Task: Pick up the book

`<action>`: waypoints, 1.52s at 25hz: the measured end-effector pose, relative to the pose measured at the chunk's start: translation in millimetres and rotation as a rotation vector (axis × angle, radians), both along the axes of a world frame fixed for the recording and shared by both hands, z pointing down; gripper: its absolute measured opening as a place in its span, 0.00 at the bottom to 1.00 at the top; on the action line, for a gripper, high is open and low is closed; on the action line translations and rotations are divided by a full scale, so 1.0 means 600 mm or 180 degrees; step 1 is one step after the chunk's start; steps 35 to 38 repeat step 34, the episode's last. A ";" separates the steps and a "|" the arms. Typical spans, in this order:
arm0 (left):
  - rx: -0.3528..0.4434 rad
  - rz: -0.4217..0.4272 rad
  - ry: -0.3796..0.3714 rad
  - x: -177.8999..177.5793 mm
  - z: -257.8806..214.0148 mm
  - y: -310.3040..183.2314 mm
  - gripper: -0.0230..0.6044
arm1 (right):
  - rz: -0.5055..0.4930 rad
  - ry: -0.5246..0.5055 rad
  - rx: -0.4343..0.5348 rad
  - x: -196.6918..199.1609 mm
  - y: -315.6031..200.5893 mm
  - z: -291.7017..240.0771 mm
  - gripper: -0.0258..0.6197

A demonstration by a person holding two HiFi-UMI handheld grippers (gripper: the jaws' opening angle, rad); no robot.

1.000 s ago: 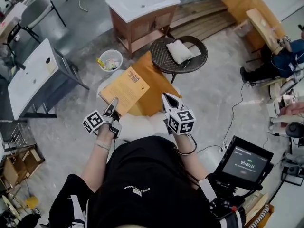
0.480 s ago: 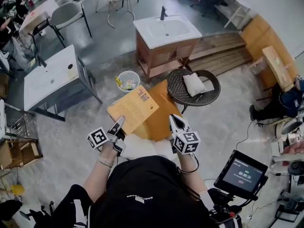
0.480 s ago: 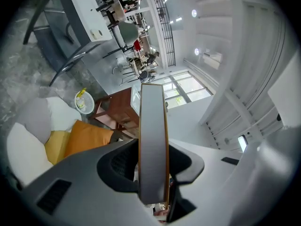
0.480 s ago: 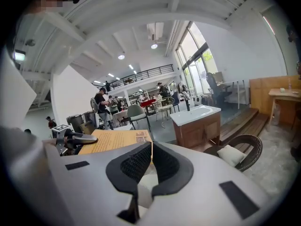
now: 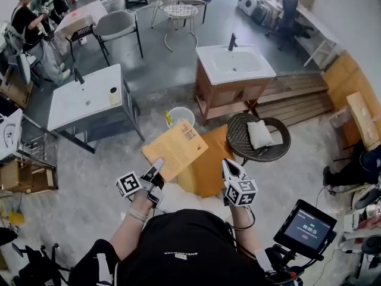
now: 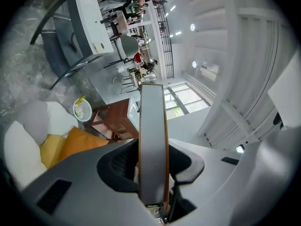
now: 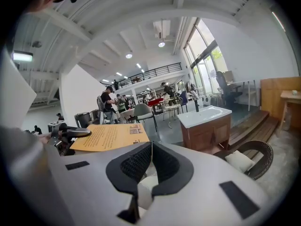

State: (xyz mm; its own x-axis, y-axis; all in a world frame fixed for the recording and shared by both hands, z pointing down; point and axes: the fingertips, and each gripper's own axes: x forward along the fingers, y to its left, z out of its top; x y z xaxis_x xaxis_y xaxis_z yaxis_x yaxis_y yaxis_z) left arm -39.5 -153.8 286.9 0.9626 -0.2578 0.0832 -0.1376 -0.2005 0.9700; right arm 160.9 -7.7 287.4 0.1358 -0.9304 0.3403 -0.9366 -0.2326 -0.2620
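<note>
The book [image 5: 174,151] hangs flat above the left side of the orange cushion [image 5: 208,168]. Its long axis runs straight ahead of the left gripper [image 5: 157,165], whose jaws are part-way closed and pinch the book's near short edge. That hand points level. The right gripper [image 5: 228,165], jaws together on nothing, hovers over the cushion's right side, so the lift seems to rest on the left hand alone.

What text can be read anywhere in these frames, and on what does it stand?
Nothing reads clearly.
Book: printed lines and a small label on the cover, too small to read.
Monitor: a timer line, digits too blurred to be sure of.
Shirt: one small upside-down word, unreadable.
</note>
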 end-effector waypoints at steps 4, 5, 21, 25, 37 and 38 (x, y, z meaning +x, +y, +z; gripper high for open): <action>0.0016 -0.0069 0.0232 -0.009 -0.018 0.009 0.28 | -0.0140 0.0027 0.0033 -0.012 -0.011 -0.007 0.08; 0.0029 -0.0092 0.0226 -0.014 -0.017 0.011 0.28 | -0.0172 0.0039 0.0036 -0.015 -0.013 -0.008 0.08; -0.0022 -0.0310 0.0086 -0.070 -0.001 0.019 0.28 | -0.0424 0.0044 -0.0030 -0.060 -0.026 -0.001 0.08; -0.0010 -0.0293 0.0191 -0.068 -0.010 0.027 0.28 | -0.0444 -0.0001 -0.0043 -0.068 -0.020 0.008 0.08; 0.0043 -0.0303 -0.0135 -0.079 0.012 0.045 0.28 | -0.0464 0.0023 -0.0080 -0.068 -0.009 0.019 0.08; 0.0043 -0.0303 -0.0135 -0.079 0.012 0.045 0.28 | -0.0464 0.0023 -0.0080 -0.068 -0.009 0.019 0.08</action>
